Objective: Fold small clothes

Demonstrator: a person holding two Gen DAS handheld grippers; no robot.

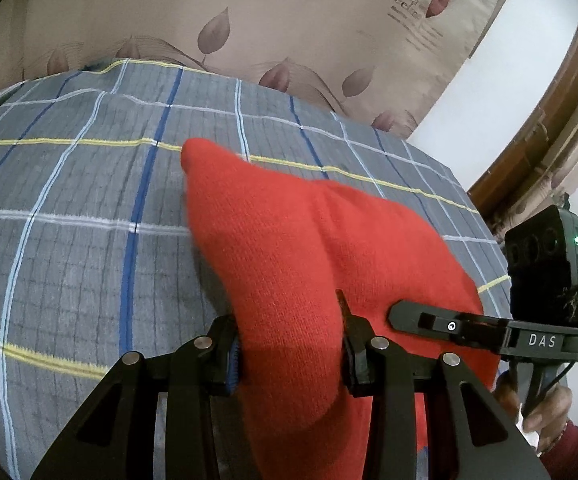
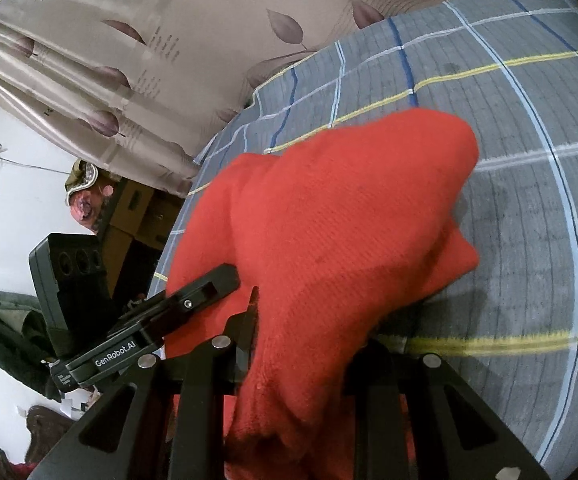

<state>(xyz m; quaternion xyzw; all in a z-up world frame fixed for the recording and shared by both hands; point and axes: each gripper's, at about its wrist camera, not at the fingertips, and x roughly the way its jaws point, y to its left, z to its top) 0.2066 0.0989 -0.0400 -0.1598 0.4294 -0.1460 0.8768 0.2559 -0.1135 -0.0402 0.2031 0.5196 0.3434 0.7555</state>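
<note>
gripping a red knit garment (image 1: 289, 248) with the left gripper (image 1: 289, 356), fingers (image 1: 229, 360) pressing on a bunched fold of it from both sides. gripping the same red knit garment (image 2: 329, 220) with the right gripper (image 2: 301, 344) too, cloth filling the gap between its fingers (image 2: 245, 340), though the far fingertip is hiding under the knit, so judging the clamp from the bunching only. holding the cloth lifted and draped over the plaid bedspread (image 1: 89, 200), far end hanging toward the bed, lower edge near or touching the bedspread (image 2: 529, 240). seeing the other gripper just beside the cloth in each view. working close to the curtain (image 1: 289, 12) side of the bed.

risking an uneven fold: thick knit bunching in both grips, so probably catching more than one layer and dragging hidden layers along. risking slippage on the right side if holding only a shallow bite. risking a twisted crease, since the two grips are sitting very near each other and leaving the far end sagging freely.
</note>
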